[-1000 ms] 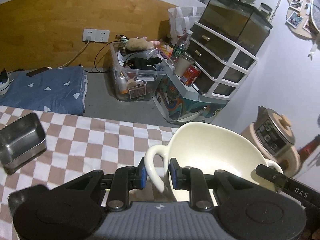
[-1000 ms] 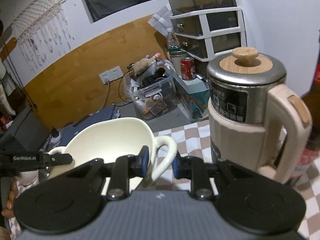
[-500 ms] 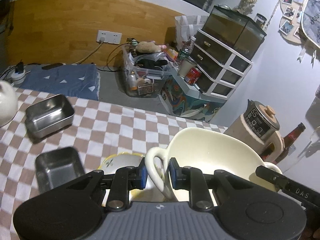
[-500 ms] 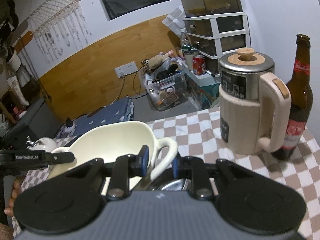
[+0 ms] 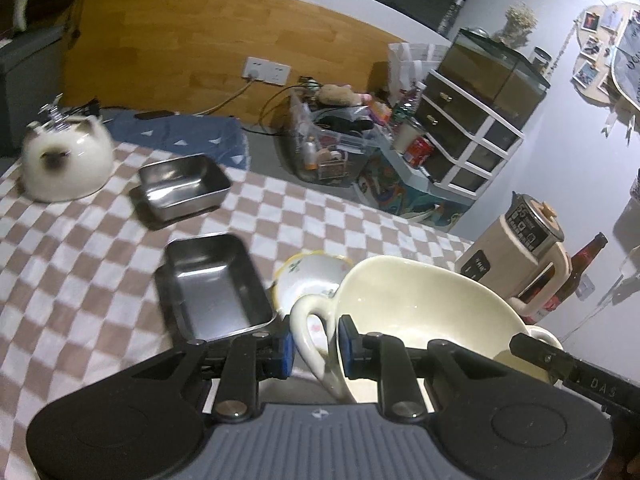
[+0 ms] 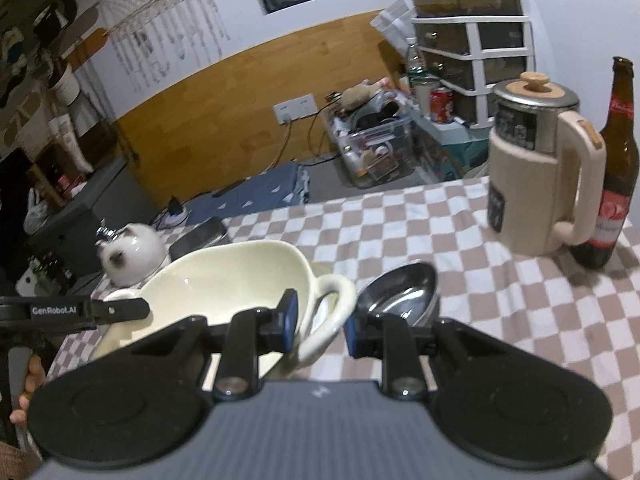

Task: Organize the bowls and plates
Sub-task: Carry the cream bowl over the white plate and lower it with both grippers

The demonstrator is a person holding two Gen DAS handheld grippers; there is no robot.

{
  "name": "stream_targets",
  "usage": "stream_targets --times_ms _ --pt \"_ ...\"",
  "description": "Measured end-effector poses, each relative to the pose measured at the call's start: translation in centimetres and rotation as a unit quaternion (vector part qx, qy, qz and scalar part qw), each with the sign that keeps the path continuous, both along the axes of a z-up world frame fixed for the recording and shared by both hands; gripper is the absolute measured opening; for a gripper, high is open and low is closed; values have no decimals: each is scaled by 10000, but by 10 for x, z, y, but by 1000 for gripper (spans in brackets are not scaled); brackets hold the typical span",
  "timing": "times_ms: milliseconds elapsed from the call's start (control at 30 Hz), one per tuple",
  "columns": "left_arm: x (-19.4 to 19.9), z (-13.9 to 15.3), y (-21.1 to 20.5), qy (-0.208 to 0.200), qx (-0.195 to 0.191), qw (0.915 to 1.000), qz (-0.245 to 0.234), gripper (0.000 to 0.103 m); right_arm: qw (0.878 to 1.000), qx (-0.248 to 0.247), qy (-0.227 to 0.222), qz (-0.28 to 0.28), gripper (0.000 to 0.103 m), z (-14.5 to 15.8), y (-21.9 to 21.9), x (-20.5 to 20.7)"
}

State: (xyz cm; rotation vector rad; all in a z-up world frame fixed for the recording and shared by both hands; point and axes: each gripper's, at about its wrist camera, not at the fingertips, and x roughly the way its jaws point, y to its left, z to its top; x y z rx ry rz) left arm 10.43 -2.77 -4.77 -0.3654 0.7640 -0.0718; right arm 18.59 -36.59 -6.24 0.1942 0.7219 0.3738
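Observation:
A cream two-handled bowl (image 5: 420,312) is held in the air between both grippers. My left gripper (image 5: 314,346) is shut on its left handle. My right gripper (image 6: 318,320) is shut on its right handle (image 6: 332,312); the bowl also shows in the right wrist view (image 6: 224,280). Below it on the checkered cloth lie a floral ceramic bowl (image 5: 308,280), a steel oval dish (image 6: 400,292) and two steel rectangular trays, one near (image 5: 216,288) and one far (image 5: 182,184).
A white cat-shaped teapot (image 5: 64,160) stands at the table's far left. A cream electric kettle (image 6: 536,168) and a brown beer bottle (image 6: 616,168) stand at the right. Beyond the table's far edge are a storage bin (image 5: 328,148) and drawers (image 5: 472,132).
Both grippers have risen and pulled back with the cream bowl. More of the table has come into view: both trays, the floral bowl, the oval dish and the teapot.

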Motion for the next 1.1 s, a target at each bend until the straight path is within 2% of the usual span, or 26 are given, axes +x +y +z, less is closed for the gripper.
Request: stream_targets --times_ms 300,533,867,1100 --pt "-45 -17 37 171 -59 9997 140 23 9992 -21 287 289 28 -15 37 -33" --pt "-60 -35 61 305 -170 9994 76 23 9978 -132 564 326 28 -26 58 -49" --pt "-61 -61 90 590 -308 9977 83 23 9941 -289 1008 291 28 -43 87 -51" --pt "-46 -76 101 763 -405 9962 -102 22 9906 -336 1325 107 28 -56 100 -44"
